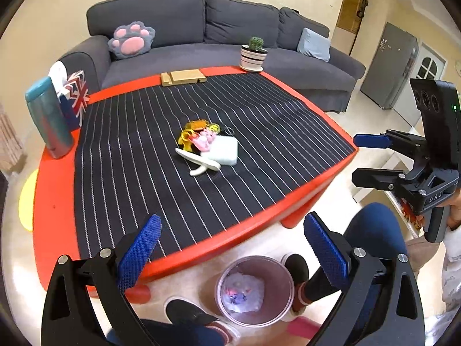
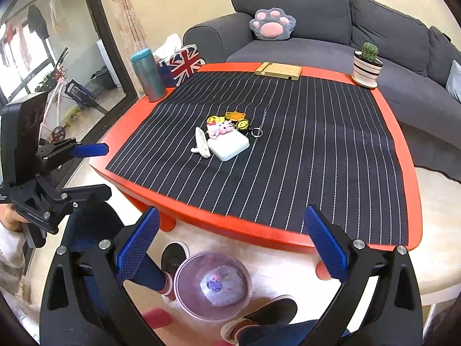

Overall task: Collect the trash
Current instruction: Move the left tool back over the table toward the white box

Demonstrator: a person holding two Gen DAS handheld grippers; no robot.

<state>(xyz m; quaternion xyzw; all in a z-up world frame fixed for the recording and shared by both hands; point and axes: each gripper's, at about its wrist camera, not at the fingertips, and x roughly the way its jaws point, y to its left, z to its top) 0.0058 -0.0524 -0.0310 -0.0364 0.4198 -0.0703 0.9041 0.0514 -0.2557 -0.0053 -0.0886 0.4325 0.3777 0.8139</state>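
A round trash bin (image 1: 255, 289) stands on the floor by the table's near edge, with a crumpled wrapper (image 1: 243, 292) inside; it also shows in the right wrist view (image 2: 213, 285). My left gripper (image 1: 230, 256) is open and empty, held above the bin and the table edge. My right gripper (image 2: 230, 252) is open and empty above the bin too. On the striped cloth lie a white charger block (image 1: 223, 150), a white nail clipper (image 1: 198, 160) and a bunch of keychain toys (image 1: 198, 134); all three show in the right wrist view: block (image 2: 229, 145), clipper (image 2: 201, 144), toys (image 2: 227, 122).
The red table (image 1: 54, 201) bears a teal flask (image 1: 49, 118), a Union Jack tissue box (image 1: 76, 95), a wooden phone stand (image 1: 183, 77) and a potted cactus (image 1: 253, 54). A grey sofa (image 1: 201, 43) stands behind. The person's feet (image 1: 190, 314) flank the bin.
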